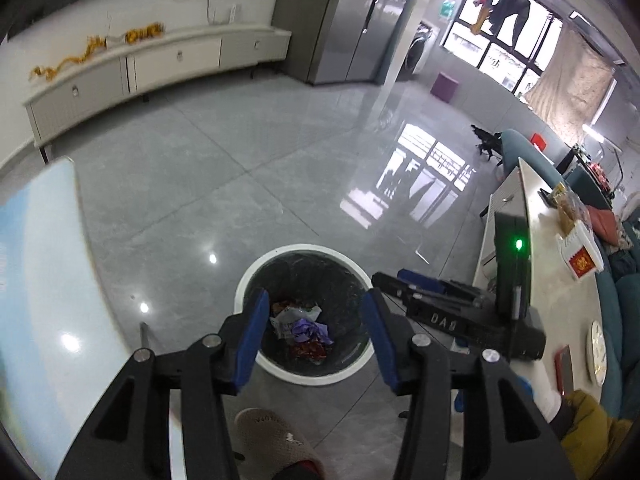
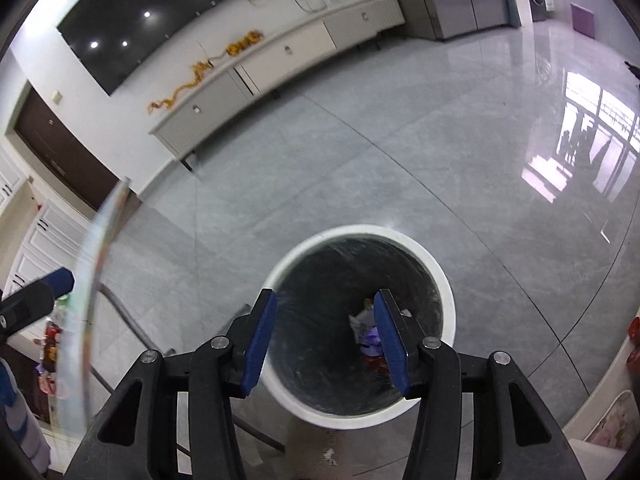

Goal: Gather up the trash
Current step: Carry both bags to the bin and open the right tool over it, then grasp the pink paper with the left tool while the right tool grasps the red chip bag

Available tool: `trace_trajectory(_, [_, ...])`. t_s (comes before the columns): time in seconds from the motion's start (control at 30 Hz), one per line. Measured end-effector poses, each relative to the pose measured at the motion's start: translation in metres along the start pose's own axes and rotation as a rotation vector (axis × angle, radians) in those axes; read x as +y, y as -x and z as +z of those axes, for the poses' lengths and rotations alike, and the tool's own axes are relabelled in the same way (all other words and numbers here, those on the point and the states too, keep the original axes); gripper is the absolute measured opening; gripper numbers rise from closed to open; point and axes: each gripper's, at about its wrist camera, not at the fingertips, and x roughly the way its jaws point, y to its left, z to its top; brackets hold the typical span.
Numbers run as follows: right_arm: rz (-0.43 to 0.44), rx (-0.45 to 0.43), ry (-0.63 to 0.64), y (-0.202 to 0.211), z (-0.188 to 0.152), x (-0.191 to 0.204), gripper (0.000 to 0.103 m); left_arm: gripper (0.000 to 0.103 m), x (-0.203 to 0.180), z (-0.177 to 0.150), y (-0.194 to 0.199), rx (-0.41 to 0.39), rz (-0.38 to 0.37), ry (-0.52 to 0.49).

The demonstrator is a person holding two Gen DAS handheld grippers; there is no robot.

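Note:
A round white bin (image 1: 244, 280) with a black liner stands on the grey floor. Crumpled trash (image 1: 300, 326) lies at its bottom: white wrapper, purple piece, red wrapper. My left gripper (image 1: 316, 312) is open and empty, held above the bin. In the right wrist view the bin (image 2: 448, 292) is right below and the trash (image 2: 362, 320) shows partly behind a finger. My right gripper (image 2: 326, 312) is open and empty over the bin's mouth. The right gripper's body (image 1: 460, 312) shows at the right of the left wrist view.
A white table (image 1: 560, 300) at the right holds a cigarette pack (image 1: 580, 256), a phone and a round plate. A glass tabletop edge (image 2: 92, 280) is at the left. A slippered foot (image 1: 276, 440) stands near the bin. A long white cabinet (image 1: 160, 60) lines the far wall.

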Motion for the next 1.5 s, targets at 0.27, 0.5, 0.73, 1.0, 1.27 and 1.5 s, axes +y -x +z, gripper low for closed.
trace_trajectory(0.27, [0.080, -0.085, 0.067, 0.058, -0.018, 0.051, 0.050, 0.048, 0.004, -0.054, 0.080, -0.036, 0.071, -0.069])
trace_trajectory(0.5, [0.135, -0.116, 0.121, 0.095, -0.038, 0.097, 0.050, 0.058, 0.051, -0.093, 0.159, -0.118, 0.136, 0.025])
trace_trajectory(0.73, [0.142, -0.121, 0.197, 0.124, -0.056, 0.139, 0.050, 0.060, 0.111, -0.133, 0.245, -0.238, 0.222, 0.139])
trace_trajectory(1.0, [0.166, -0.155, 0.302, 0.163, -0.073, 0.203, 0.050, 0.060, 0.181, -0.197, 0.367, -0.399, 0.379, 0.222])
trace_trajectory(1.27, [0.246, -0.073, 0.428, 0.141, -0.094, 0.286, 0.050, 0.060, 0.231, -0.270, 0.419, -0.457, 0.488, 0.313])
trace_trajectory(1.5, [0.301, 0.075, 0.514, 0.080, -0.110, 0.342, 0.050, 0.060, 0.243, -0.280, 0.369, -0.333, 0.478, 0.236])
